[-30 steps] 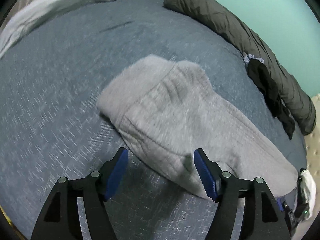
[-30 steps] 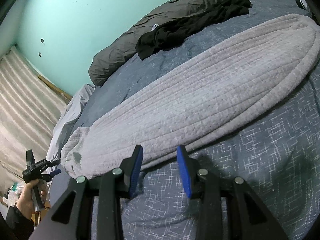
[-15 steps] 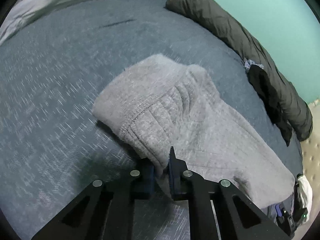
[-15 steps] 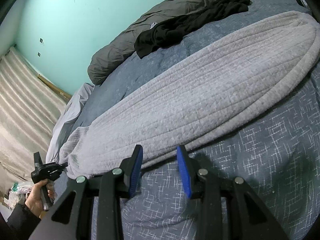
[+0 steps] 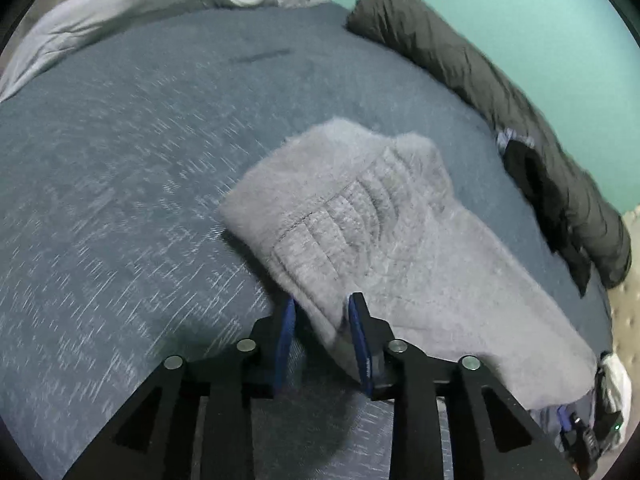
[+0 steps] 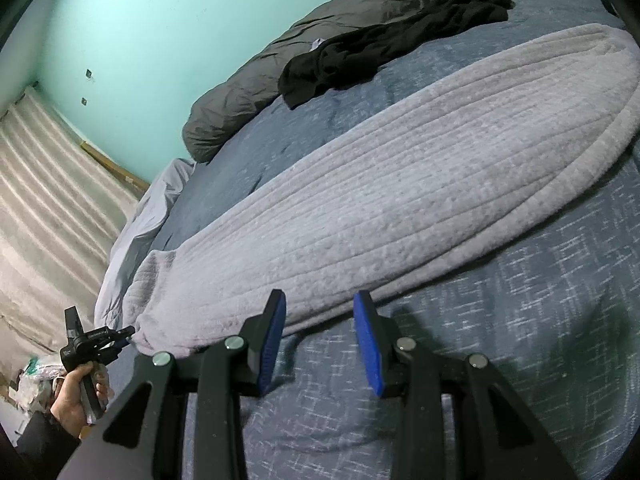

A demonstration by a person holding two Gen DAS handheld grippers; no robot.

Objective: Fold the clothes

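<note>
A long grey ribbed fleece garment (image 5: 400,248) lies stretched across the blue bedsheet (image 5: 120,200). My left gripper (image 5: 320,320) is at one end of it, with the bunched hem between the blue pads. Its jaws are opening, and a dark gap shows beside the left pad. In the right wrist view the same garment (image 6: 400,184) runs from lower left to upper right. My right gripper (image 6: 320,320) stands open at its near long edge, over bare sheet, with nothing between the fingers. A hand holds the left gripper (image 6: 128,332) at the garment's far left end.
A rolled dark grey duvet (image 5: 480,80) lies along the teal wall, with a black garment (image 6: 380,52) beside it. A pale grey sheet (image 5: 140,4) is bunched at the bed's far end. A striped curtain (image 6: 40,200) hangs to the left.
The left gripper moved in from wide open, closed on the garment's hem, and its jaws have now parted again around the fabric. The right gripper stayed put and open.
</note>
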